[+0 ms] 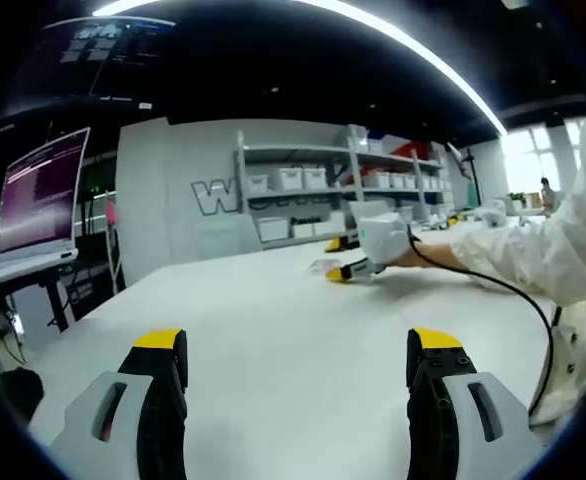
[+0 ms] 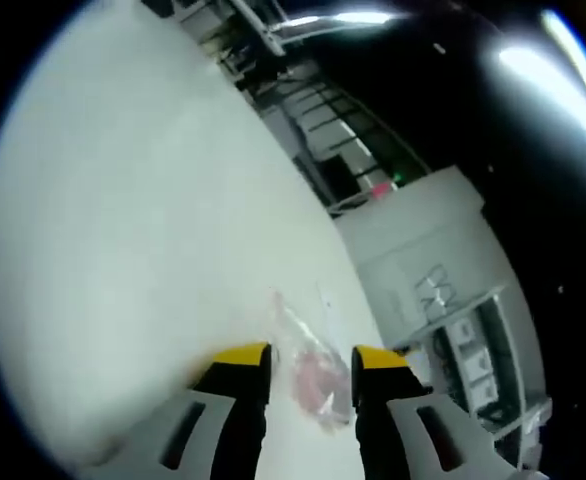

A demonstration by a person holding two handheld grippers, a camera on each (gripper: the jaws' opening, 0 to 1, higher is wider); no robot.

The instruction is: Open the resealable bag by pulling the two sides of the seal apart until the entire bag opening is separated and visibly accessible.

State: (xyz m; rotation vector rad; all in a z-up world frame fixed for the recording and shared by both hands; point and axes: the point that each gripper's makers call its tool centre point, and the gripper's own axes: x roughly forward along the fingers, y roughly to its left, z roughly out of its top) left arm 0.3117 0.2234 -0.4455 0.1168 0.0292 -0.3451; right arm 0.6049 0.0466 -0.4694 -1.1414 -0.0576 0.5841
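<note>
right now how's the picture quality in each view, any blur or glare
Left gripper view: sharp, fisheye-curved ceiling light strip, window blown out. Right gripper view: soft and tilted; the clear bag between the right gripper tips is blurry, the table washed pale.

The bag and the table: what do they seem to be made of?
The bag looks like thin clear plastic film: the white surface and something reddish inside show through it, and it crinkles. The table seems a smooth, matte white laminate, though the material itself cannot be told.
</note>
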